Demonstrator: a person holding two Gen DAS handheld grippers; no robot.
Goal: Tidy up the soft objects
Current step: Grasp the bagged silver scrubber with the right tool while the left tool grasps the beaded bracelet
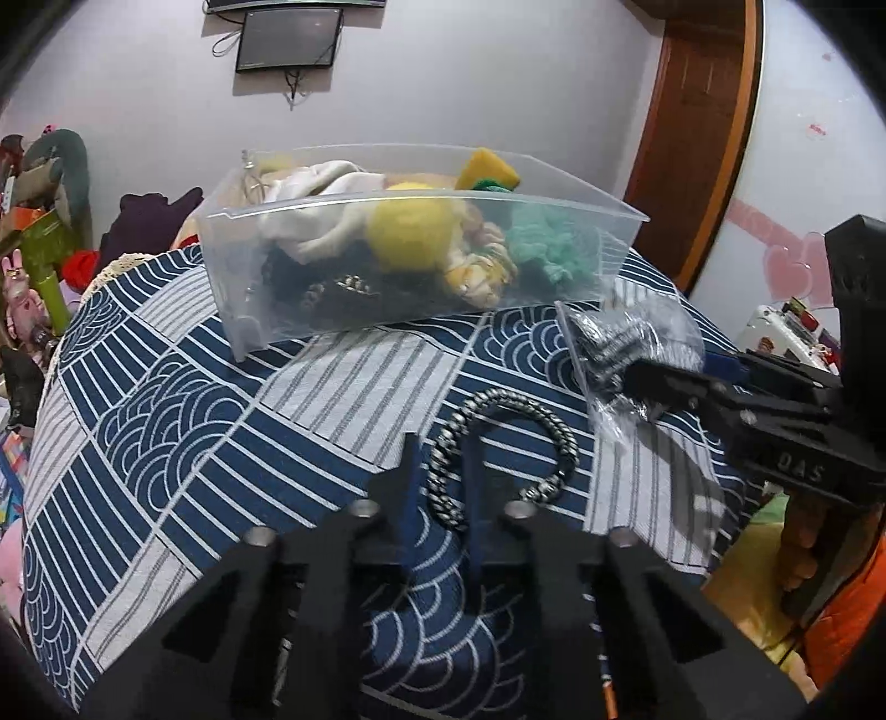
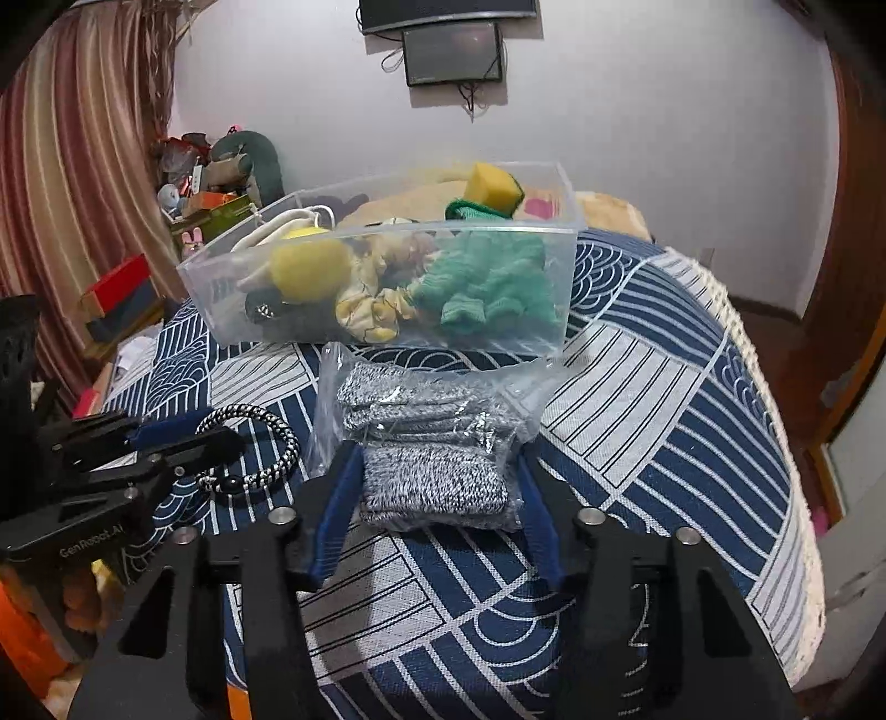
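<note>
A clear plastic bin (image 1: 620, 266) (image 2: 565, 310) on the patterned blue cloth holds soft things: a yellow ball (image 1: 410, 232), a white cloth, green knitwear (image 2: 487, 282) and a yellow sponge (image 2: 490, 185). A black-and-white braided cord loop (image 1: 498, 443) (image 2: 260, 443) lies on the cloth. My left gripper (image 1: 440, 459) has its jaws closed around the cord's left strand. A clear bag of grey knit fabric (image 2: 432, 443) (image 1: 626, 343) lies before the bin. My right gripper (image 2: 434, 471) is open, with its fingers on either side of the bag.
The blue-and-white cloth (image 2: 664, 443) covers a rounded surface that drops off on all sides. Toys and boxes (image 2: 221, 183) crowd the left. A screen (image 2: 454, 52) hangs on the wall. A wooden door (image 1: 698, 111) stands at the right.
</note>
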